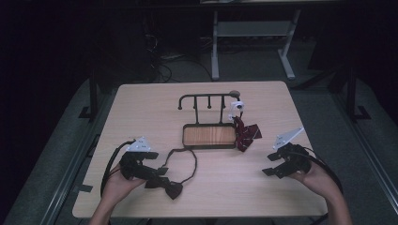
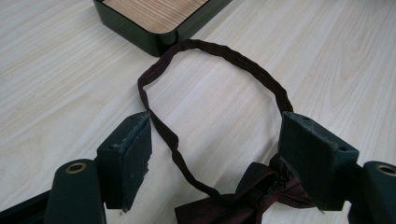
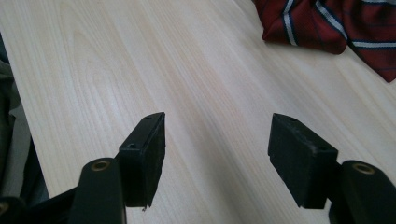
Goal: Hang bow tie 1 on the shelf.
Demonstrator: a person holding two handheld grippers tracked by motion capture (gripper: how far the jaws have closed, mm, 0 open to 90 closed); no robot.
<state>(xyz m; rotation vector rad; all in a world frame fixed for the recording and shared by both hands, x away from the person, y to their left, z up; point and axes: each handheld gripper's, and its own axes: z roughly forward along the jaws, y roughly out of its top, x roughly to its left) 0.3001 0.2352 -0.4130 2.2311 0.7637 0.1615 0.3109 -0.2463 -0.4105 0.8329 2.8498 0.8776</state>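
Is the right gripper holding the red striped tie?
No, the right gripper stands open over bare table, and the red striped tie lies apart.

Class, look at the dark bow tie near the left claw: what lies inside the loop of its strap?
Inside the bow tie strap loop lies only bare wooden table. The strap's join at the knot is covered by a claw pad.

Dark maroon bow tie [image 2: 243, 200], red tie [image 3: 336, 23] with white-and-navy stripes, black-rimmed wood-grain tray [image 1: 209, 136], pale wood table [image 1: 141, 112].
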